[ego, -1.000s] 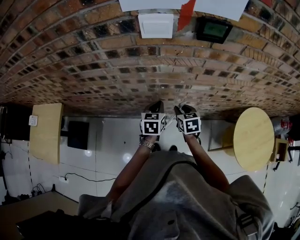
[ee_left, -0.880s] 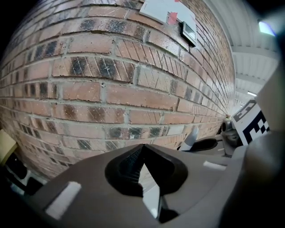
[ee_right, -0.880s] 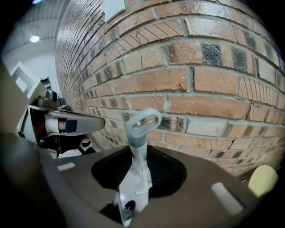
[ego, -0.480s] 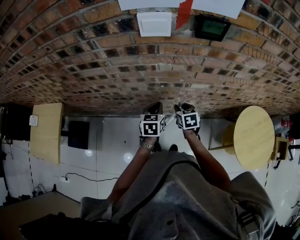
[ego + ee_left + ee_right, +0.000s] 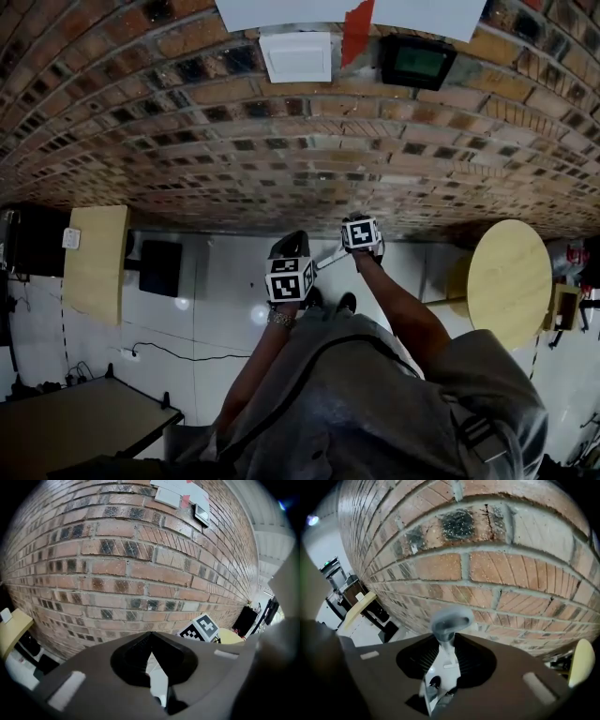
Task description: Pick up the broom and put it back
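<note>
Your right gripper (image 5: pixel 362 236), centre frame, has sunk toward the foot of the brick wall (image 5: pixel 234 141), jaws clamped on the broom handle (image 5: pixel 328 260) beneath its hanging loop (image 5: pixel 451 620). Left gripper (image 5: pixel 289 255) appears closed on it too. Set-down judged under way.

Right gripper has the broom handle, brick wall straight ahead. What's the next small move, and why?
Probably ease the handle's top forward to lean it on the brick wall, with the right gripper shut on the broom. Its grey hang-loop pokes past the jaws close to the bricks, seemingly not touching yet, and no hook or rack shows in any view.
</note>
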The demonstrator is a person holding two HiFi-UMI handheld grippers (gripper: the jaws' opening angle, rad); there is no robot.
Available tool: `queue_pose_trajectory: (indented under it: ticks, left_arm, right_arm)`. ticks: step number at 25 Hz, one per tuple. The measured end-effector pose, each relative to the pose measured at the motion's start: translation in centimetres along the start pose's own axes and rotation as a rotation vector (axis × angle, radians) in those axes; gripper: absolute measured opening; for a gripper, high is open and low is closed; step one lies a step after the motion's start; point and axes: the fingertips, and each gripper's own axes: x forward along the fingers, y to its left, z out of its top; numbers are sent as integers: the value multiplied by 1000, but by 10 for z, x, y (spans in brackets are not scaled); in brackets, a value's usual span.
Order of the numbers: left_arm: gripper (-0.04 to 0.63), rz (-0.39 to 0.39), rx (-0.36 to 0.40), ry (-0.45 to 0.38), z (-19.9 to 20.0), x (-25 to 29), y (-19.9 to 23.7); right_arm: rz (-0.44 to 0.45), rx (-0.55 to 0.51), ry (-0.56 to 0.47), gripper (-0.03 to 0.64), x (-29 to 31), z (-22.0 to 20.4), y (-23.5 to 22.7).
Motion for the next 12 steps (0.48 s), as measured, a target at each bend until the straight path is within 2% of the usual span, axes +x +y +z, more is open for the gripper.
queue_pose_trajectory:
  ticks: [4,9,12]
  left_arm:
    - [-3,43,-28,28,-21,-6,2]
    - [-3,86,-34,60,-55,-16,-5]
    - [-3,100,-28,84,-70,-18,-8]
  right_arm:
    - [5,-20,-35,101,14,20,-4]
    - [-36,-65,-95,106,21,34,-14]
    - [-48,-55,-106,206,23,38,-21]
